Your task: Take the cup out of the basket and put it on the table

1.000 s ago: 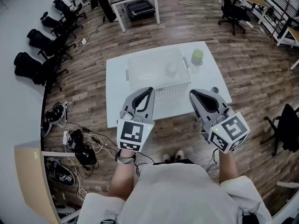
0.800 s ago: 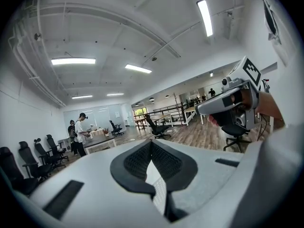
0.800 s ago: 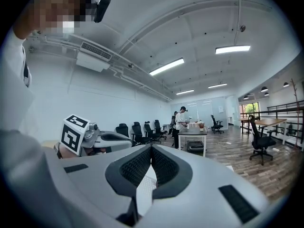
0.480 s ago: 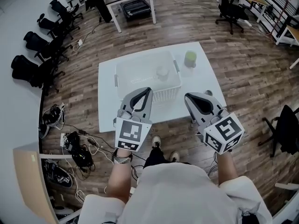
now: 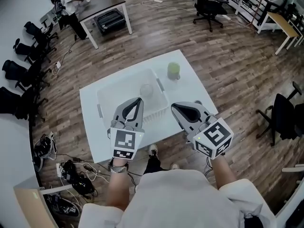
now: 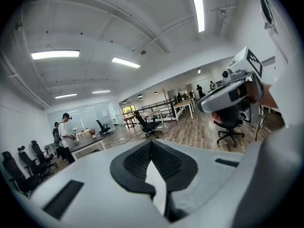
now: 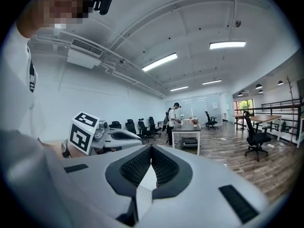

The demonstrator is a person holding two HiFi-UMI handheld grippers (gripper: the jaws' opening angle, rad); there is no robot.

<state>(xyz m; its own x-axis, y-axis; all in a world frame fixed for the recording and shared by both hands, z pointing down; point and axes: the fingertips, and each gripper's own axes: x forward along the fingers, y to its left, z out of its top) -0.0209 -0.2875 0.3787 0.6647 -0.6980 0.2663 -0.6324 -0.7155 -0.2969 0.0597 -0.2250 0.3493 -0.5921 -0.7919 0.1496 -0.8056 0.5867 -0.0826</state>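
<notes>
In the head view a white table (image 5: 185,87) carries a white slatted basket (image 5: 114,101). A clear cup (image 5: 146,90) stands inside the basket near its right end. A green cup (image 5: 174,70) stands on the table just right of the basket. My left gripper (image 5: 137,101) and right gripper (image 5: 175,107) are held up close to the body, on the near side of the basket. Both are shut with nothing between the jaws. The left gripper view (image 6: 151,144) and the right gripper view (image 7: 151,148) look level across the room, so neither shows table, basket or cup.
Black office chairs (image 5: 19,75) line the left wall and another chair (image 5: 285,122) stands at the right. Cables and shoes (image 5: 71,170) lie on the wood floor at the left. A person stands at a far desk (image 5: 102,6).
The table and basket have slid left and look smaller and turned in the head view. Both grippers stay shut and raised in front of the body, a little closer together.
</notes>
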